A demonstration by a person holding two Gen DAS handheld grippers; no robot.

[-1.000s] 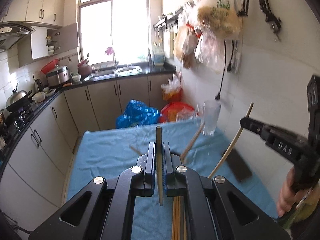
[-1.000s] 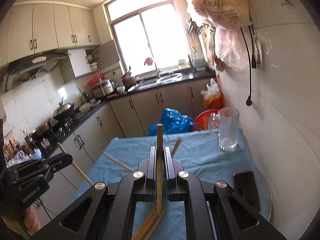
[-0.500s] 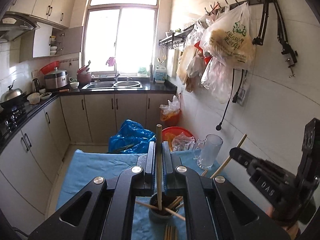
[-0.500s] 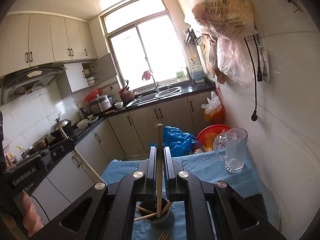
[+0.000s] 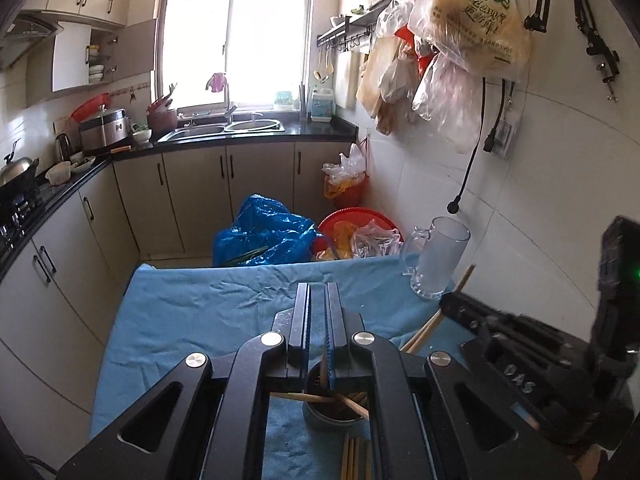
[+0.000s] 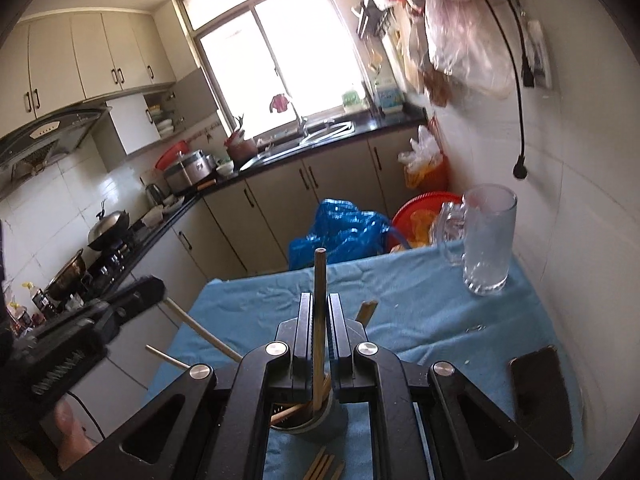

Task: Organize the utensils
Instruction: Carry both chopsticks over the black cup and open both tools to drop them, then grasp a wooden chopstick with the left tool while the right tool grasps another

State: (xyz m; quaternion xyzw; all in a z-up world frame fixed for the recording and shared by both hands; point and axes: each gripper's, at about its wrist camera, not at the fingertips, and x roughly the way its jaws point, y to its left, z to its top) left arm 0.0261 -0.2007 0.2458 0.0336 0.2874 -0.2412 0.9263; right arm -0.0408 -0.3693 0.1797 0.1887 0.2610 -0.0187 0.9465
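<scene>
Dropping chopsticks into cup (image 6: 308, 420) on desk (image 6: 420, 304). Left hand-held gripper (image 5: 318, 322) jaws just opened slightly, nothing gripped, its chopstick (image 5: 322, 376) down in cup. Right hand-held gripper (image 6: 320, 330) clamped on chopstick (image 6: 319, 280), tip inside cup. Next: release right, fetch loose chopsticks (image 6: 322, 466) lying near cup.

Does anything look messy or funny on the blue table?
Yes. The chopsticks in the round holder cross at odd slants instead of standing upright, and several loose chopsticks lie flat on the blue cloth beside it.
</scene>
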